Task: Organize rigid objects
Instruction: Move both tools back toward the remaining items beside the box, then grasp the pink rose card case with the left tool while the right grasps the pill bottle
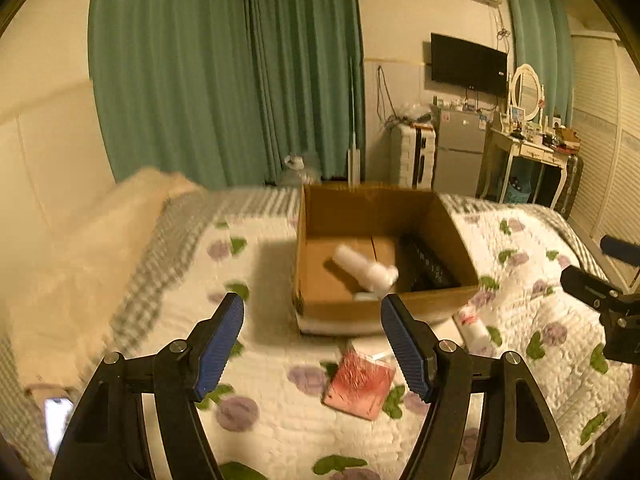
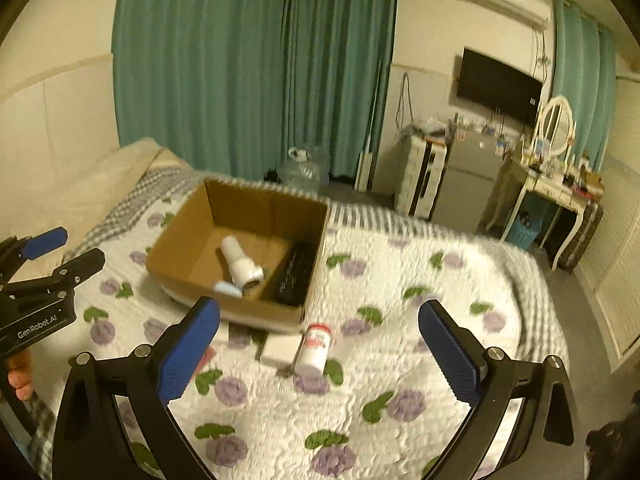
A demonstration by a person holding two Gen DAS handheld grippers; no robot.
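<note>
An open cardboard box sits on the flowered quilt. Inside lie a white bottle, a black flat object and a small pale blue item. In front of the box lie a pink packet, a white flat box and a white pill bottle with a red label. My left gripper is open and empty, before the box. My right gripper is open and empty, above the pill bottle.
The bed's quilt spreads right of the box. A phone lies at the left bed edge. Green curtains, a fridge, a dressing table and a TV stand beyond the bed.
</note>
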